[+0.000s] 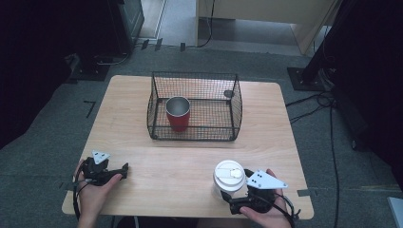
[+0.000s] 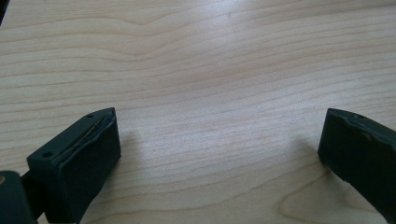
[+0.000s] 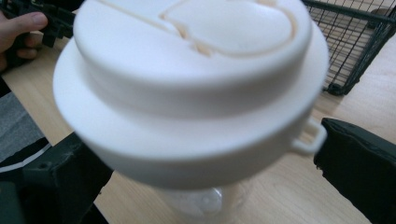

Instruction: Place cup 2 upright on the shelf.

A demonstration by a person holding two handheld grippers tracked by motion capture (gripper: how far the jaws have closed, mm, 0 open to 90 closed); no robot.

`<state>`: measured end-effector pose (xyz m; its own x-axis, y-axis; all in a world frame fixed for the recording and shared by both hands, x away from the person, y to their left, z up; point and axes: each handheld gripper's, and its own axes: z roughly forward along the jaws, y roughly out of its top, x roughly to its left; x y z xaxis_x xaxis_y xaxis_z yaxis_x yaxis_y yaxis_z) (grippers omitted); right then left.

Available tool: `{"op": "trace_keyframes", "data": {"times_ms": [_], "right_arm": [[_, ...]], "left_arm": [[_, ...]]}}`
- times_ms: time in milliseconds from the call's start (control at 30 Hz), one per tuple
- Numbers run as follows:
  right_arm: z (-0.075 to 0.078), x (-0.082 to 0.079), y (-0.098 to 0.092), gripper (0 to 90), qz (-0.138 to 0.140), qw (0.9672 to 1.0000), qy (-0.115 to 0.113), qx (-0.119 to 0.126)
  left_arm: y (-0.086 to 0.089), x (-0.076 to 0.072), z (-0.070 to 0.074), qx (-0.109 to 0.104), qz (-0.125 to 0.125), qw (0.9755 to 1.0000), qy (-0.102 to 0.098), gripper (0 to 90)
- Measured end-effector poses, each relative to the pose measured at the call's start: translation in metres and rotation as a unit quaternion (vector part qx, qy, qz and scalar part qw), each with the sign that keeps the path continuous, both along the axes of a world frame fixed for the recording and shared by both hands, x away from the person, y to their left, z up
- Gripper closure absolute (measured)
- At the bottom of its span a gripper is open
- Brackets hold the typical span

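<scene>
A clear cup with a white lid [image 1: 229, 175] stands near the table's front right edge. My right gripper [image 1: 229, 194] is open with its jaws on either side of it. In the right gripper view the lid [image 3: 196, 70] looms large and blurred, and both jaws stand clear of the narrow cup body [image 3: 203, 203]. My left gripper [image 1: 122, 171] rests at the front left, open, and in its own view the left gripper [image 2: 219, 140] has only bare wood between the jaws. A red cup with a metallic inside [image 1: 178, 114] stands upright inside a black wire basket [image 1: 195, 136].
The basket sits at the middle back of the light wooden table [image 1: 166, 161], its corner [image 3: 355, 60] just beyond the lidded cup. A hand [image 3: 23, 28] holding the left gripper appears far off. Grey floor, cables and dark stands surround the table.
</scene>
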<state>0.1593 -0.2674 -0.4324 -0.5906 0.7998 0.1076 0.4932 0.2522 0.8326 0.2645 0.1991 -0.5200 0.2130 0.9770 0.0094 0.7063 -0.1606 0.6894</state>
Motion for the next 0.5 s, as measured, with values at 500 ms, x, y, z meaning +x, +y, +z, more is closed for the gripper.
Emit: {"op": "trace_keyframes", "data": {"times_ms": [500], "right_arm": [[0.000,0.009,0.028,5.7,-0.021,0.9995,-0.016,-0.019]], "left_arm": [[0.000,0.000,0.000,0.000,0.000,1.0000,0.000,0.0]]}}
